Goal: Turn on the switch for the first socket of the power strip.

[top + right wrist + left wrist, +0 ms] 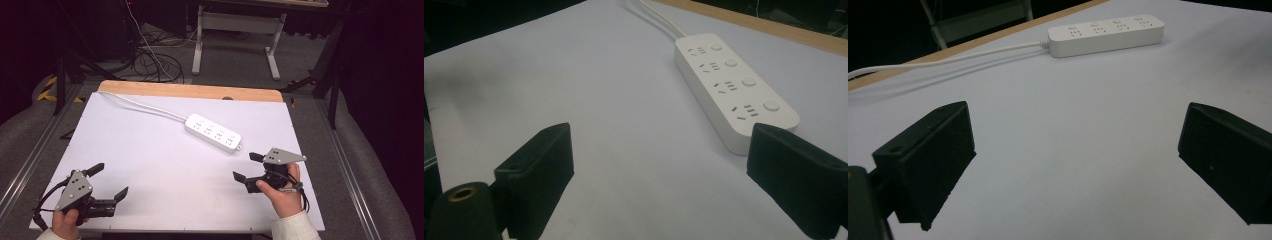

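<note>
A white power strip (213, 132) with several sockets and round buttons lies slantwise on the white sheet, its white cable (140, 104) running off to the far left. In the left gripper view the strip (1105, 34) sits far ahead; in the right gripper view the strip (731, 87) lies close, just beyond the right jaw. My left gripper (109, 181) rests open near the front left corner, nothing between its jaws. My right gripper (246, 166) is open near the strip's right end, a short way in front of it, holding nothing.
The white sheet (150, 165) covers a wooden table whose far edge (190, 91) shows as a tan strip. Beyond it stand a white desk frame (235, 35) and tangled floor cables (150, 60). Metal rails (30, 160) run along both sides.
</note>
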